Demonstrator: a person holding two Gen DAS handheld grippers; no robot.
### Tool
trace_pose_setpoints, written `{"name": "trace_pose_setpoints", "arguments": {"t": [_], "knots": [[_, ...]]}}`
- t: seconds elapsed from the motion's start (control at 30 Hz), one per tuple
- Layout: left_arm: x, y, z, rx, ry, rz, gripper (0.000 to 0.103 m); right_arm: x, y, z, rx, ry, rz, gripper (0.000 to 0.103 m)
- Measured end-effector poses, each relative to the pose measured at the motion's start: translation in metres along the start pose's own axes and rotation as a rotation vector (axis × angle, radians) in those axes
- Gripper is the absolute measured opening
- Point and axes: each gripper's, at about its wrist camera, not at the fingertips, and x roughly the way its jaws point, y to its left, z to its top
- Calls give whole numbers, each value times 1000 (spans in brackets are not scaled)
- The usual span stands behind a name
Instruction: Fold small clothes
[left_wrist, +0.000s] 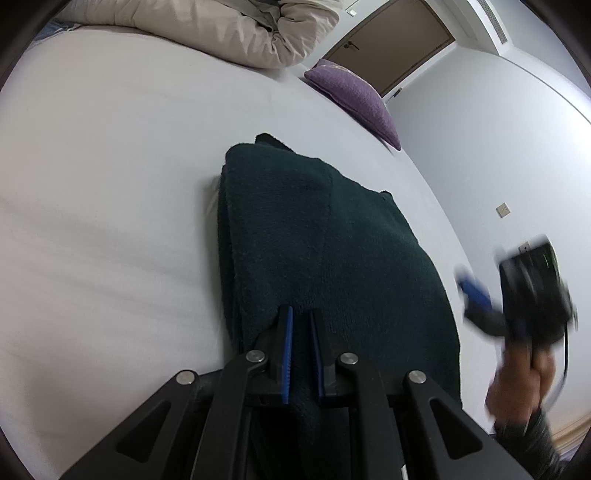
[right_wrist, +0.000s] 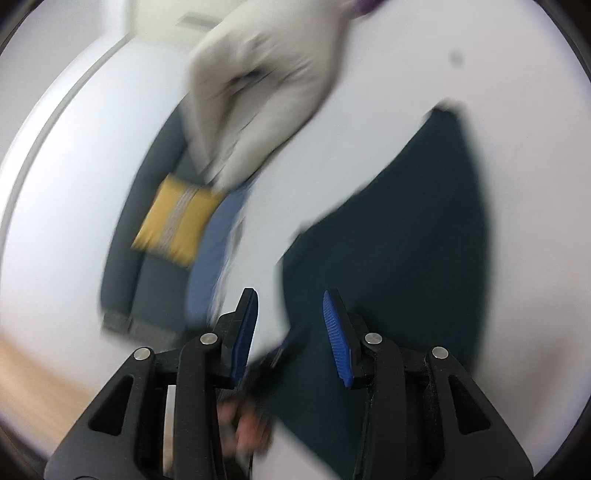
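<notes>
Dark green garment (left_wrist: 325, 236) on the bed (left_wrist: 110, 184), its near edge pinched in the left claw (left_wrist: 300, 325); right claw (right_wrist: 290, 317) spread, empty, beside the garment

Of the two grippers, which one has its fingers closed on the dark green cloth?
The left gripper: its blue pads pinch the dark green cloth on the bed. The right gripper is open, holding nothing.

Left gripper (left_wrist: 301, 314): black linkage arms, silver round pivot screws, blue ribbed finger pads (left_wrist: 287, 354). Right gripper (right_wrist: 290, 299): same black frame, silver screws, blue ribbed pads (right_wrist: 338, 339). Right hand (left_wrist: 524, 384): bare skin, dark grey sleeve, black cable alongside.
</notes>
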Motion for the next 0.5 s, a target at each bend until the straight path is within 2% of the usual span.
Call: {"name": "trace_pose_setpoints", "arguments": {"t": [0.07,0.1,0.13,0.17,0.23,0.3,0.37,0.43,0.5], "knots": [[-2,5,-1,-26,-6,-27,14,10,-4,-26,-15,78,-4,45],[-3,9,-1,-49,-8,-52,14,16,-14,-38,-23,114,-56,45],[-4,13,-1,-69,-9,-73,14,18,-22,-43,-18,120,-75,43],[-8,18,-1,-102,-14,-106,14,14,-31,-46,3,110,-61,34],[-20,20,-1,-129,-32,-122,14,1,-34,-46,62,85,-39,33],[-42,16,-2,-116,-74,-94,23,-19,-25,-43,45,32,-31,41],[-64,16,-2,-121,-132,-69,49,-45,-13,-39,-5,-67,-67,62],[-71,21,1,-137,-141,-53,50,-67,-14,-35,-2,-135,-92,77],[-68,27,2,-157,-121,-36,50,-82,-25,-25,50,-178,-93,77]]}}
